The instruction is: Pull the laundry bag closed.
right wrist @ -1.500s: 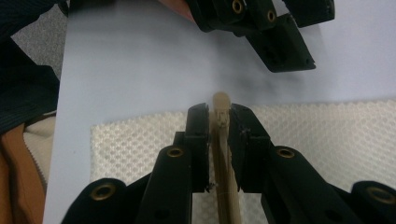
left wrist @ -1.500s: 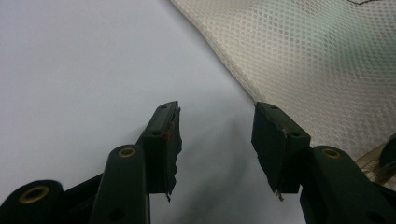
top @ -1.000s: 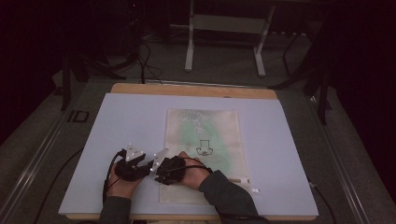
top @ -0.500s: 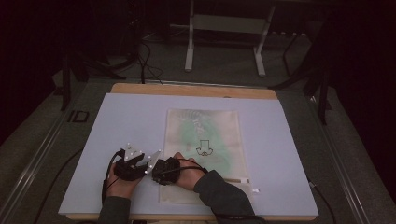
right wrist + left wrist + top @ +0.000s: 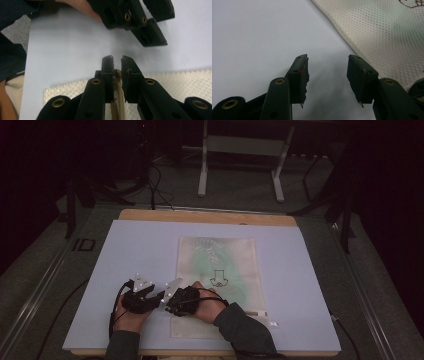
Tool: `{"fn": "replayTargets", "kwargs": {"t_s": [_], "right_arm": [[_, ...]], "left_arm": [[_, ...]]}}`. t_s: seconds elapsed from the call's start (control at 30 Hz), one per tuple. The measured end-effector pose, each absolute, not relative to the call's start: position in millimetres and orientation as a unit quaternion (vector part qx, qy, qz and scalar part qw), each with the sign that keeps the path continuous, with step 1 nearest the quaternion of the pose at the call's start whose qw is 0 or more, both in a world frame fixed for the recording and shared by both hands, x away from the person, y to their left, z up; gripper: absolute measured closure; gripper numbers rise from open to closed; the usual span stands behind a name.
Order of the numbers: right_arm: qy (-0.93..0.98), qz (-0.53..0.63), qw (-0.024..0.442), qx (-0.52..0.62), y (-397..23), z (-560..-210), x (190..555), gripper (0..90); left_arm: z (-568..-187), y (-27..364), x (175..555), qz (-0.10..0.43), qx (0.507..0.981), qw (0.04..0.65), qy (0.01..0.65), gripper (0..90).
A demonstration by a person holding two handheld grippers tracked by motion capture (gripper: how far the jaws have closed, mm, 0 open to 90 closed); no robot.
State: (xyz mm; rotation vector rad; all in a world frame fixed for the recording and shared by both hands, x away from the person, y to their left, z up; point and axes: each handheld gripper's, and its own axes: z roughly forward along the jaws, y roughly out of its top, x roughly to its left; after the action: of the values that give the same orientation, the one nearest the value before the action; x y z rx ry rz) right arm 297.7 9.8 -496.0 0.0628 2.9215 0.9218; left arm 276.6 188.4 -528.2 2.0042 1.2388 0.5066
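Now: two tools close together at the near left corner of the bag (image 5: 220,270), on the worktop (image 5: 140,245).
Right tool (image 5: 117,58): clamped almost fully shut, pinching a small brass zip pull (image 5: 118,73) with a beige strip running back between the jaws.
Left tool (image 5: 327,65): gaping, holding nothing, hovering low over bare worktop.
Bag position: flat on the worktop, long axis running away from the person, near end just under the right hand.
Key relation: mesh edge (image 5: 387,32) just beside the left tool's right-hand jaw, apart from it, slanting away up and to the right.
Facing: left tool (image 5: 147,35) straight ahead of the right tool, a short stretch of worktop between.
Nearer hand: right already on the pull; left nearest to the bag's left edge.
Likely next: probably pinning that edge with the left tool while dragging the pull back across the bag.
Zip line: cannot tell its full run from above.
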Motion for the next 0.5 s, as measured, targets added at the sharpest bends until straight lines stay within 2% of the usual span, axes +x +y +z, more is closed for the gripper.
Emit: {"fn": "replayTargets", "kwargs": {"t_s": [0.5], "right_arm": [[0.955,0.293,0.014,0.040,-12.5,-503.8,302.3,78.7]], "left_arm": [[-528.3,186.2,276.0,0.196,0.780,0.355,0.477,51.3]]}}
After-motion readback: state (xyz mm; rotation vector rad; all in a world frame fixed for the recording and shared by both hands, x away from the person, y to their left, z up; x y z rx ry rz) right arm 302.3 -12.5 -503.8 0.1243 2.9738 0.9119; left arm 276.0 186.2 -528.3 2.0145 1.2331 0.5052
